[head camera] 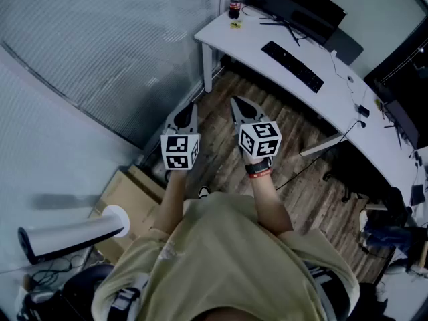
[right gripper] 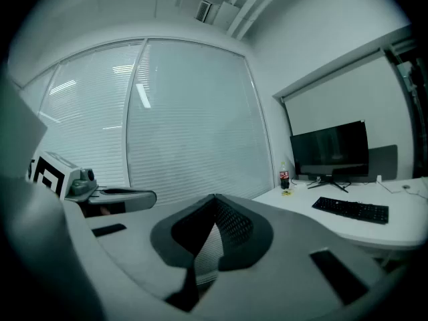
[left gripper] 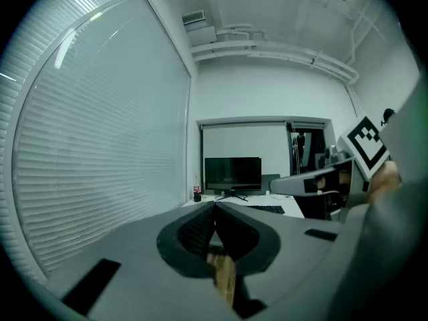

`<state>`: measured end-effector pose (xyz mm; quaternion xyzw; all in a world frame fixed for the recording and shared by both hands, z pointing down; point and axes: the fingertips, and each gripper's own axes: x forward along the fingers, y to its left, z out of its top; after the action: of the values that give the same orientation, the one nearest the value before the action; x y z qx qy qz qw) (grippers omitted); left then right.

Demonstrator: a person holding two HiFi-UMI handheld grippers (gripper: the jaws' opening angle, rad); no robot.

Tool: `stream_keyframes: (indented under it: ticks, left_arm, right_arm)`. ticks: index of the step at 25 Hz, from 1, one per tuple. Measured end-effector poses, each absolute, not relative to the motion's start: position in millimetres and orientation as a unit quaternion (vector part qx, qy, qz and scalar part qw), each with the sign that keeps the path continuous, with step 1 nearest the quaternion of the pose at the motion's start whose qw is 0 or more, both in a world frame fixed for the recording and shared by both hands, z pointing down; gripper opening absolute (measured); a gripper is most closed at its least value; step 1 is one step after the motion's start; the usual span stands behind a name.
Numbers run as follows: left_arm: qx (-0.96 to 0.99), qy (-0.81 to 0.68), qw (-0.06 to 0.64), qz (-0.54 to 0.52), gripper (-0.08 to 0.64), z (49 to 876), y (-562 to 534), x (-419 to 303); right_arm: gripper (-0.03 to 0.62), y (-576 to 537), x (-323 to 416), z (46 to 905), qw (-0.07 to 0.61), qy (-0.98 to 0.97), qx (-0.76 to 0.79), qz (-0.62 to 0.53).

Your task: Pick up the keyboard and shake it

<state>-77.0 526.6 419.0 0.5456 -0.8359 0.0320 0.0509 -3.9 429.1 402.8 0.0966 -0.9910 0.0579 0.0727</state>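
Both grippers are held side by side in the air, tips pointing toward the desk (head camera: 249,37); the left gripper (head camera: 188,106) has its jaws pressed together with nothing between them, and the right gripper (head camera: 235,101) is likewise closed and empty. Ahead of both tips lies bare wooden floor (head camera: 294,162), which runs up to the desk's curved front edge; that edge sweeps from ahead of the grippers round to the right of the right gripper. To the left of the left gripper the wall of window blinds (head camera: 100,39) closes the room off; a cardboard box (head camera: 127,196) sits behind it, near the person's side. A thin black cable (head camera: 314,158) crosses the floor to the right of the right gripper.

The cube on each gripper bears black-and-white square markers; the bottle (head camera: 235,5) at the desk's far-left corner has a red label, its print too small to read.

The keyboard (head camera: 292,66) is black, long and slim; it lies flat on the white desktop, well ahead and to the right of both grippers, untouched, with the dark monitor (head camera: 294,9) behind it.
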Motion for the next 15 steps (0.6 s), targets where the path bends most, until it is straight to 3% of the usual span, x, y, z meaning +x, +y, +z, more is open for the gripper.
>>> stream_keyframes:
  ticks: [15]
  left_arm:
    - [0.591,-0.801,0.092,0.019,0.02,460,522,-114]
  right_arm:
    - [0.025,415,-16,432,0.09,-0.975,0.176,0.107]
